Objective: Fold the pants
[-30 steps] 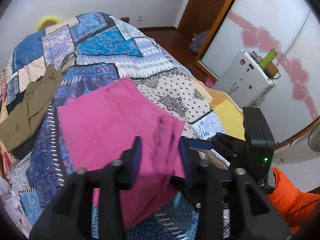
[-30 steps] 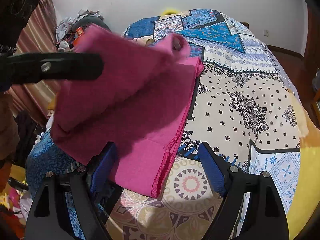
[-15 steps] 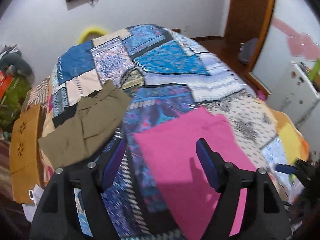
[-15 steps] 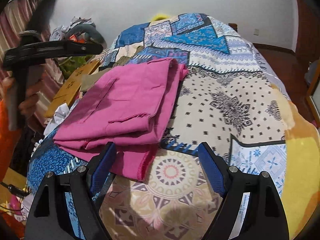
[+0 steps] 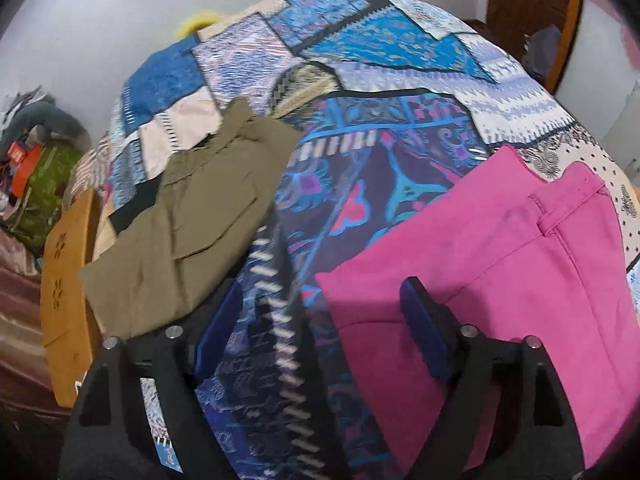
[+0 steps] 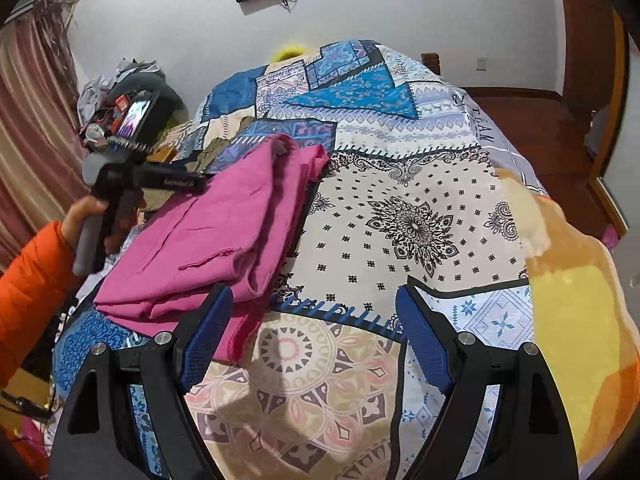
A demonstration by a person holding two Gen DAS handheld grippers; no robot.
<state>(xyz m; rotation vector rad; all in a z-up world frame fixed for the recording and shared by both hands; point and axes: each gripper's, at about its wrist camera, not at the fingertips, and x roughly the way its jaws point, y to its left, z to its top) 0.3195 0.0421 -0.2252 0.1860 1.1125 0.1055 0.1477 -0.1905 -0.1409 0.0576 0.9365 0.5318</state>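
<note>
The pink pants (image 5: 500, 280) lie folded on the patchwork bedspread (image 5: 360, 184), at lower right in the left wrist view and at centre left in the right wrist view (image 6: 208, 236). My left gripper (image 5: 320, 328) is open and empty, above the bedspread just left of the pink pants; it also shows held in a hand in the right wrist view (image 6: 160, 180). My right gripper (image 6: 316, 340) is open and empty, above the bedspread, its left finger at the pants' near edge.
Olive-brown pants (image 5: 192, 224) lie folded to the left of the pink ones. A wooden bed board (image 5: 68, 280) edges the left side. Clutter (image 6: 124, 96) is piled by the curtain. A door (image 5: 528, 12) stands at the far right.
Both grippers let go of the pink pants, which dropped folded onto the bed. My left gripper opened and swung left toward the olive pants. My right gripper stayed open and drew back slightly.
</note>
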